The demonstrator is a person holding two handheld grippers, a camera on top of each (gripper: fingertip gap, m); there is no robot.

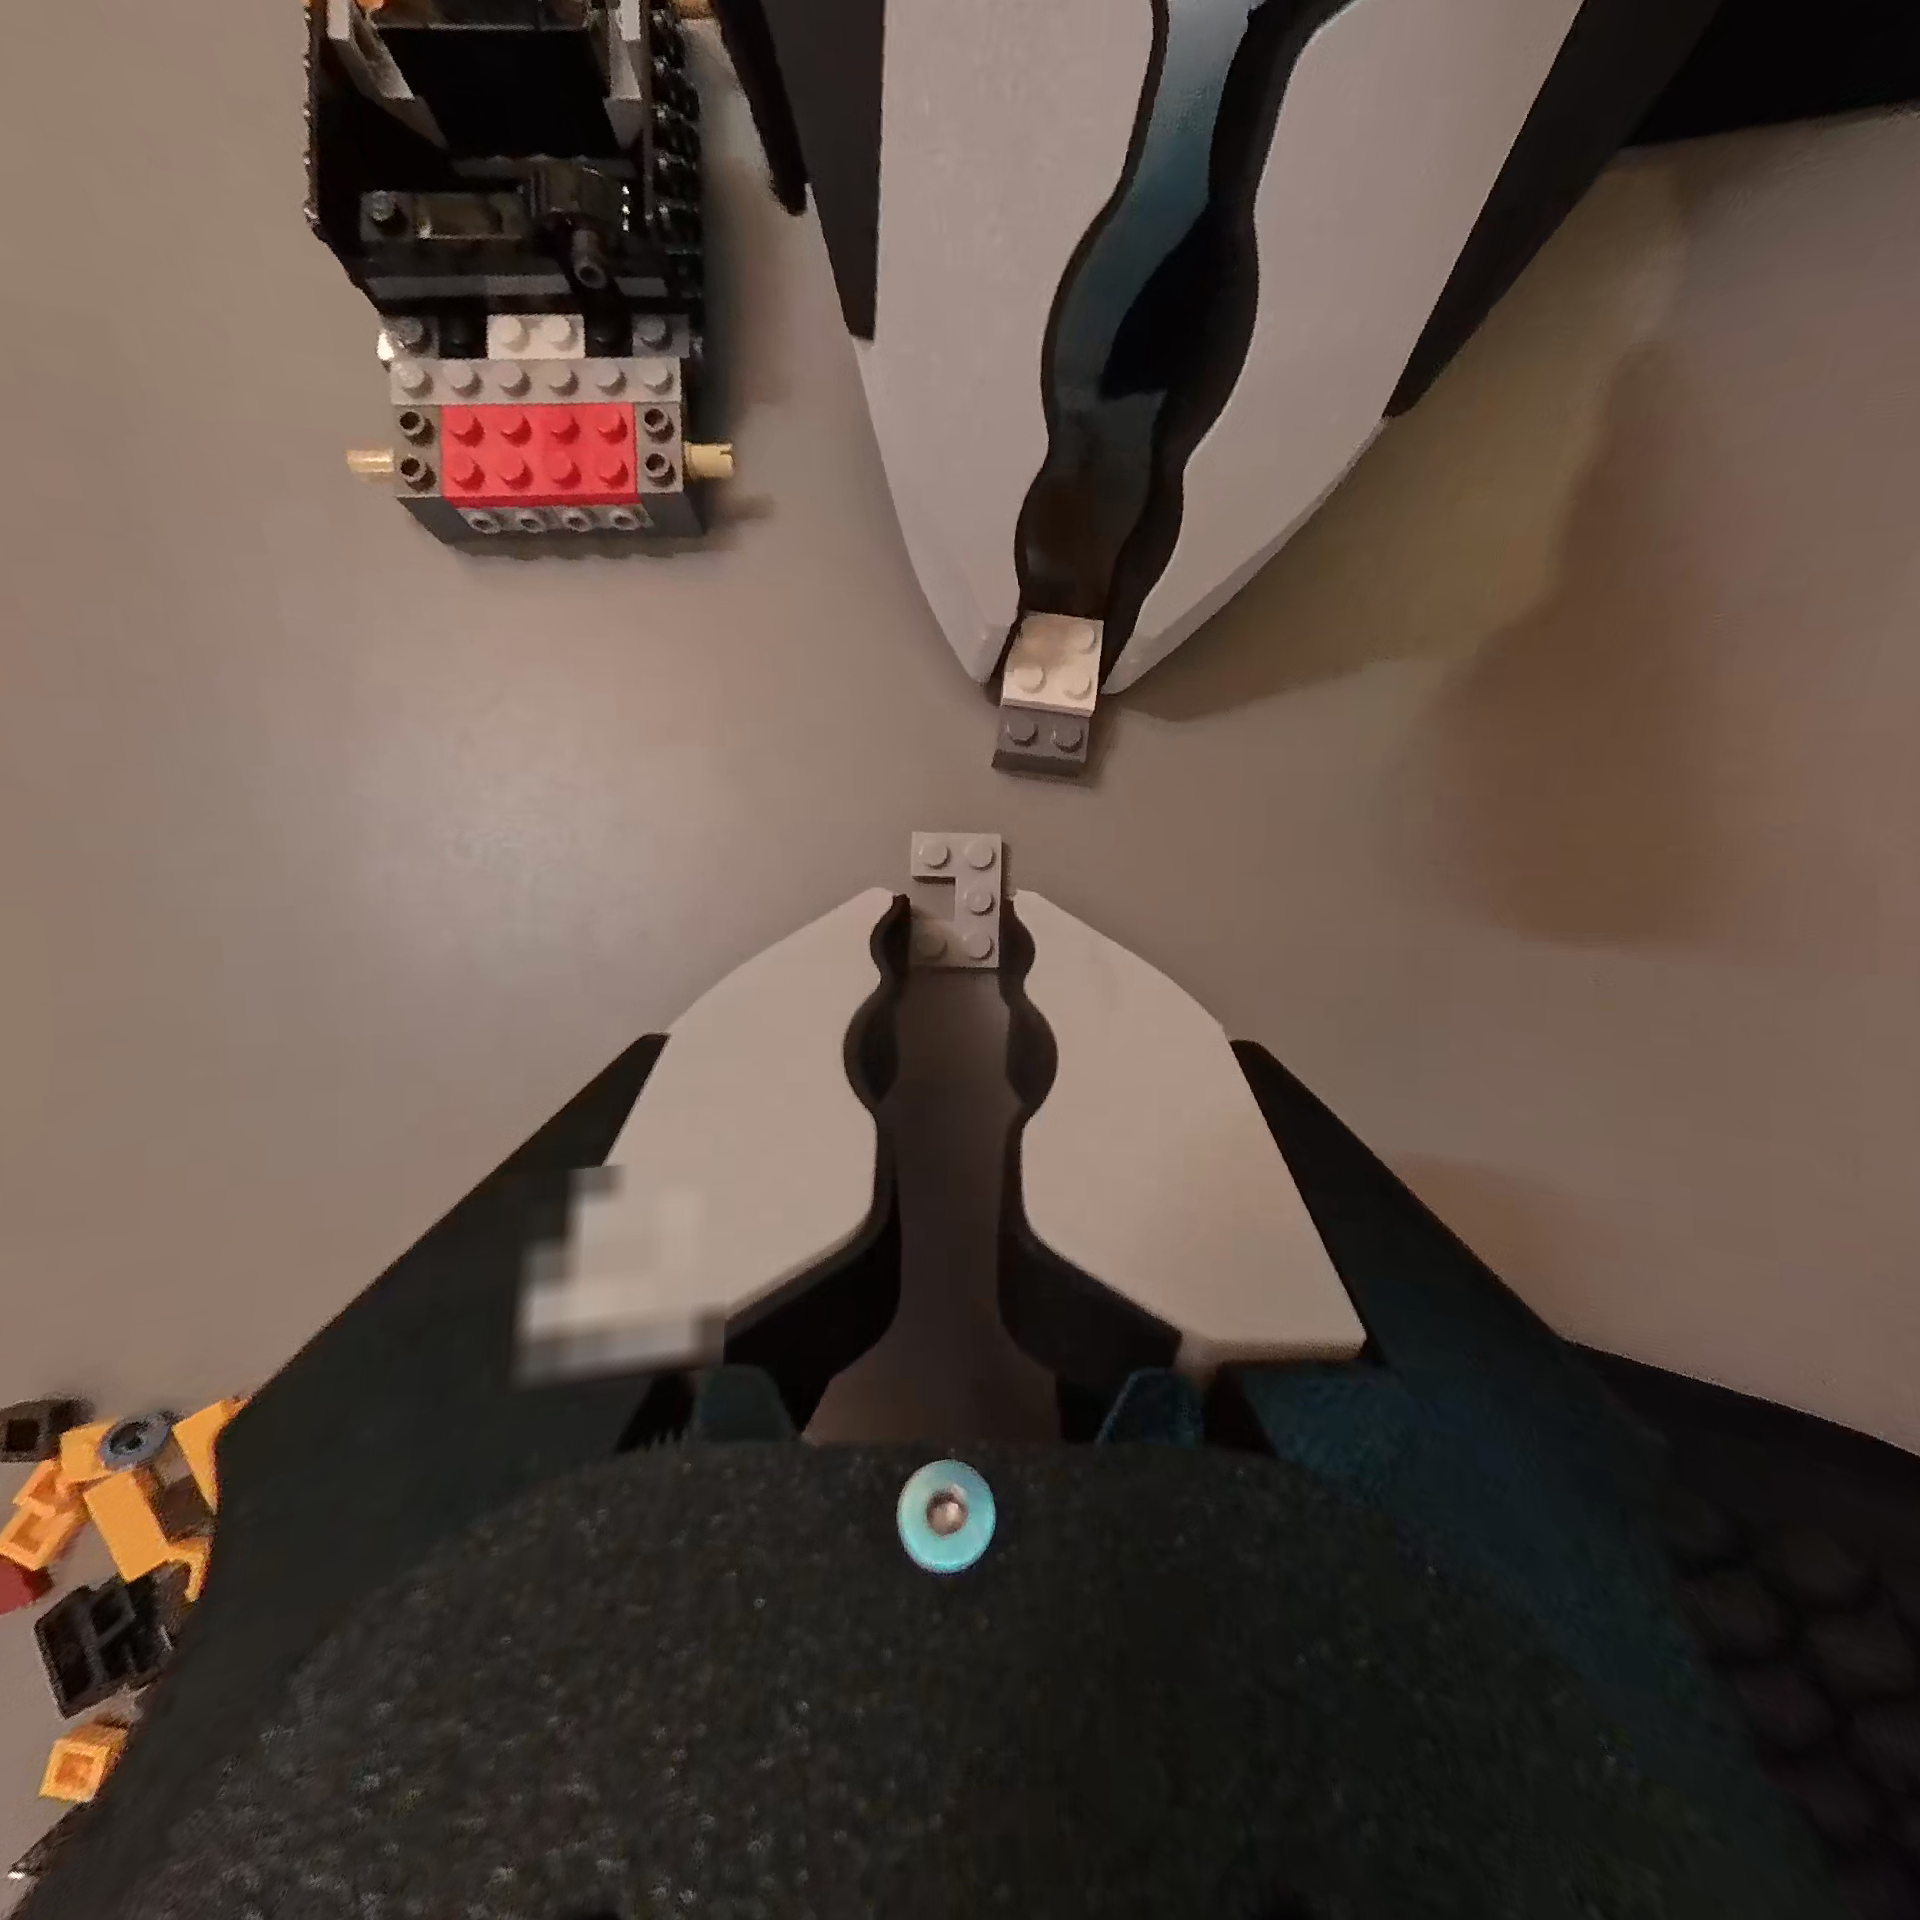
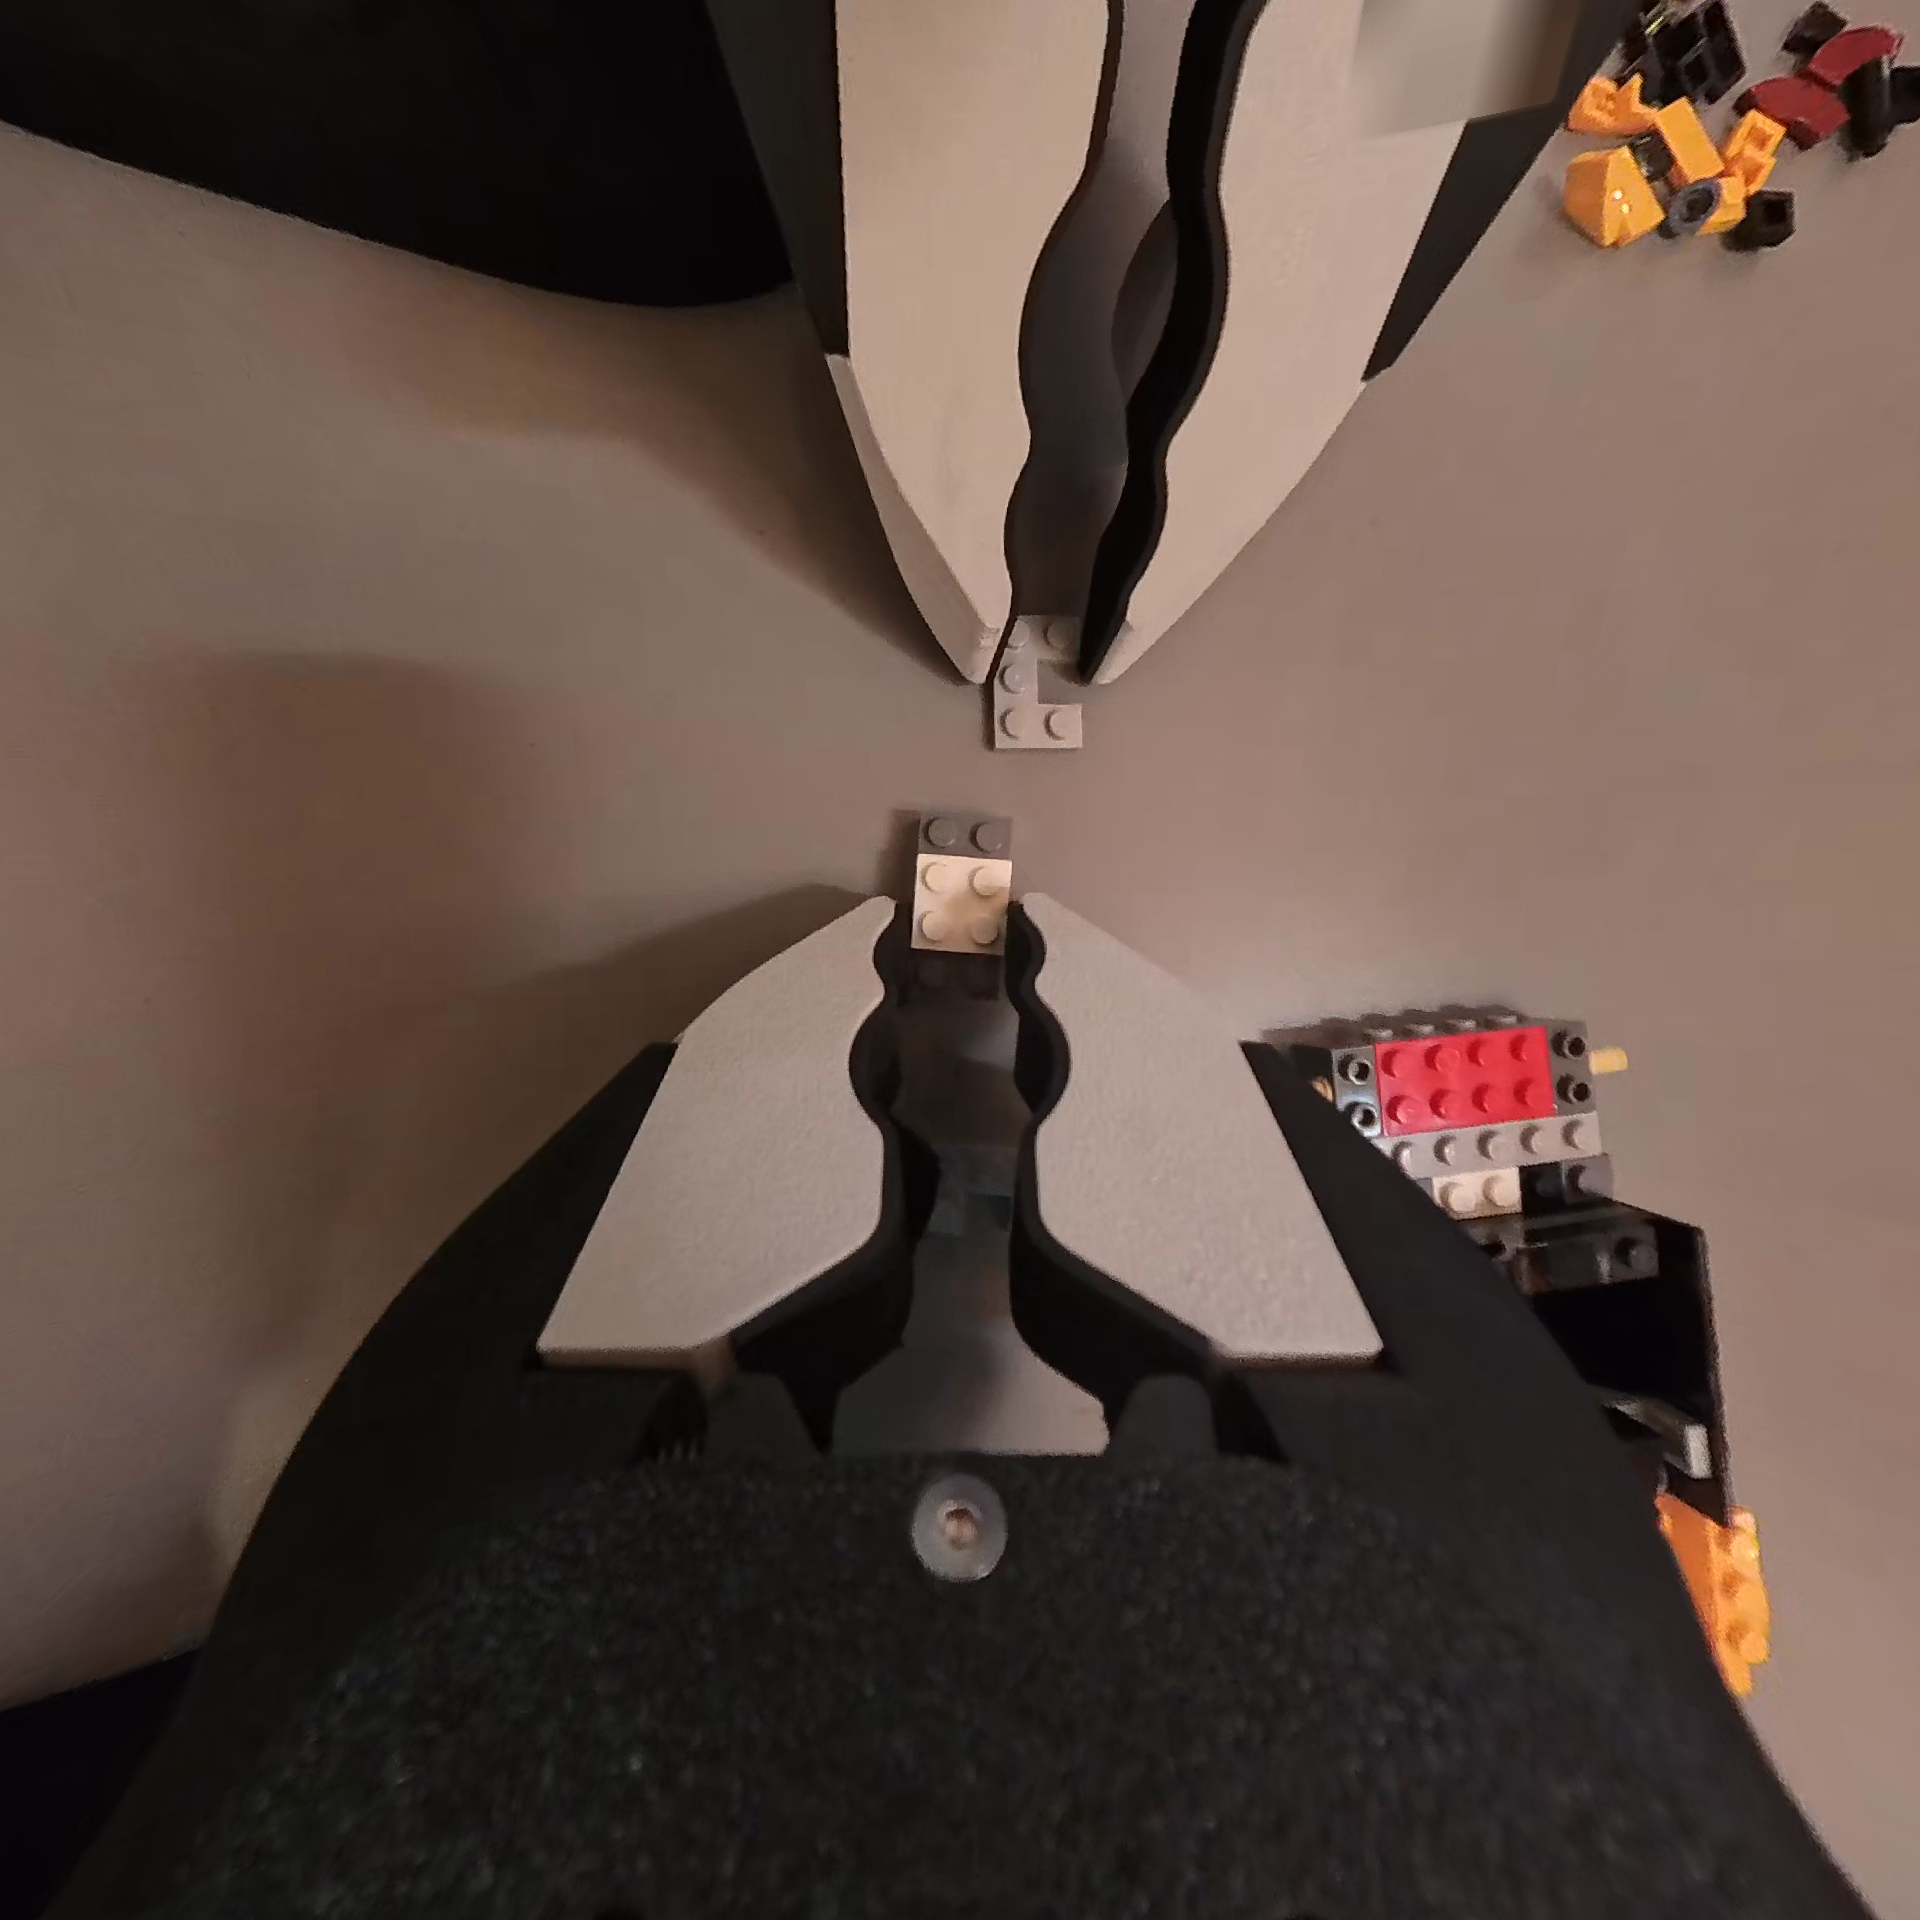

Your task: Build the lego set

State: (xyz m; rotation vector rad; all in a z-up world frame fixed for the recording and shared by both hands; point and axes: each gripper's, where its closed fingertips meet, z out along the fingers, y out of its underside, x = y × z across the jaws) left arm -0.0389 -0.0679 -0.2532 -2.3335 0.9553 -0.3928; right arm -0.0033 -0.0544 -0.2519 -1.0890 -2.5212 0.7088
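A grey notched plate (image 1: pixel 958 900) was clamped in the left gripper (image 1: pixel 956 914), tip to tip with a white-topped dark-grey plate stack (image 2: pixel 964 883) clamped in the right gripper (image 2: pixel 961 914), just apart above the table (image 1: pixel 416 831). The black-and-red model (image 1: pixel 520 312) sat far left; loose orange and black pieces (image 2: pixel 1704 145) lay well apart.

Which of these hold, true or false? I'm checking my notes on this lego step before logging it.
1. The left claw holds a grey L-shaped plate. True.
2. The right claw is empty. False: it grips a tan plate stacked on a dark grey plate.
3. The two held pieces are already joined. False: a gap of table separates them.
4. The model has a red brick on top. True.
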